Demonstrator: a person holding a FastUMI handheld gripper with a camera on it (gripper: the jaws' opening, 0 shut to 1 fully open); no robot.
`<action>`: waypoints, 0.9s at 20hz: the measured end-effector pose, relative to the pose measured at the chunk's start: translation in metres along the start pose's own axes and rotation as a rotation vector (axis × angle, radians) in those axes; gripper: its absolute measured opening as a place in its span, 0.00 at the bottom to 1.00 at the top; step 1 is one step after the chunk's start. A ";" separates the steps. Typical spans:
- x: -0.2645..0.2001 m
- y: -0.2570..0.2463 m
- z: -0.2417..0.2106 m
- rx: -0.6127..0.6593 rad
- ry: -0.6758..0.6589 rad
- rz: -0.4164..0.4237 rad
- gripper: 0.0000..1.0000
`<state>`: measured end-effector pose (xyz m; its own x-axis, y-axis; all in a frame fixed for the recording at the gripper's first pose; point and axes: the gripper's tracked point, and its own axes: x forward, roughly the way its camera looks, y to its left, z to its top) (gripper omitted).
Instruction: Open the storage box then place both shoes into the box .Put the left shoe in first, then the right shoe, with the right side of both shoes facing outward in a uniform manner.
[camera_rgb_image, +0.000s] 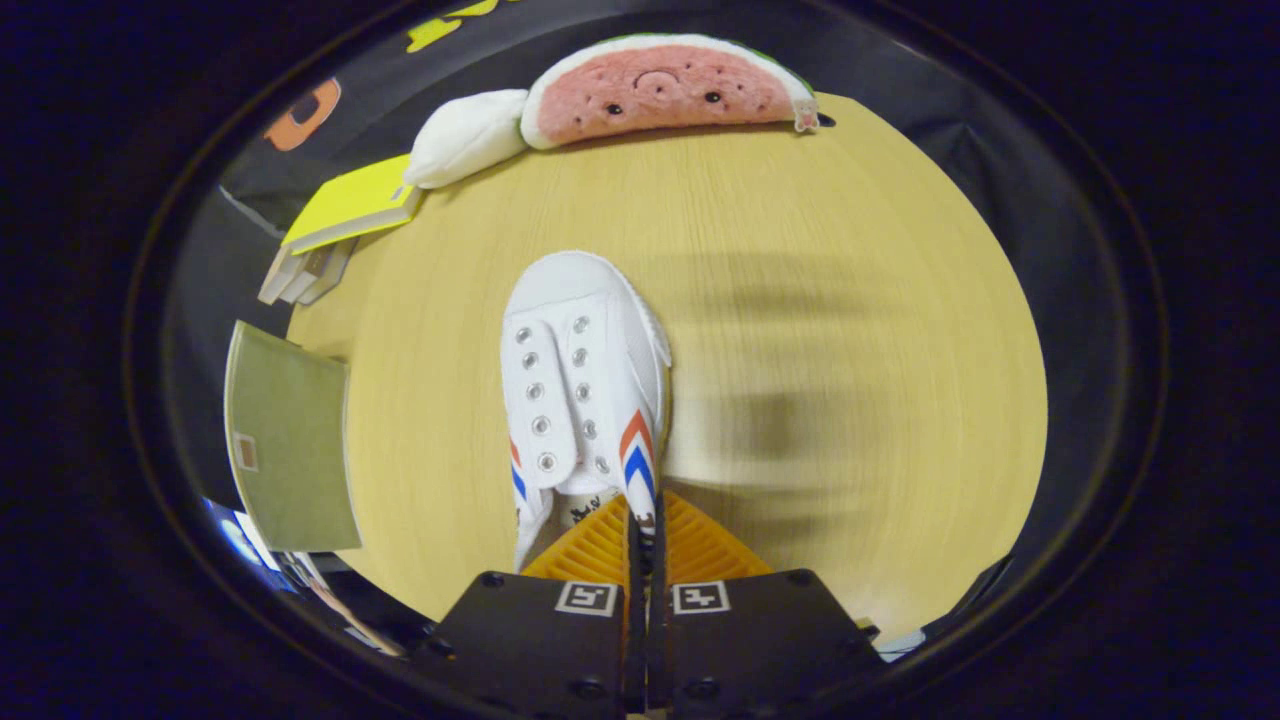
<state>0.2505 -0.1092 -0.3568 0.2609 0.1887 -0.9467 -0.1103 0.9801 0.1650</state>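
Pinching white shoe (585, 390) collar, tool (645, 520) above open table (850, 300).

Fisheye camera riding on the gripper (640, 520), looking steeply down along its closed fingers, close above a white shoe (585, 390), wooden table (850, 300) filling frame centre

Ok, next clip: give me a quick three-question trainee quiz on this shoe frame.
1. True or false: the fingers are closed on the white shoe at its side wall near the heel.
2. Which toy lies at the far edge of the table? A) watermelon plush B) teddy bear C) rubber ball
3. Fill in: the yellow ____ sits beside the white pillow.

Key: 1 true; 2 A, the watermelon plush; 3 book.
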 end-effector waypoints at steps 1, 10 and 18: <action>-0.002 0.001 0.000 0.010 -0.005 -0.001 0.06; -0.065 0.013 -0.026 0.095 -0.132 -0.035 0.06; -0.131 0.082 -0.063 0.148 -0.230 -0.028 0.06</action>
<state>0.1470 -0.0576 -0.2363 0.4747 0.1535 -0.8666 0.0373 0.9803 0.1941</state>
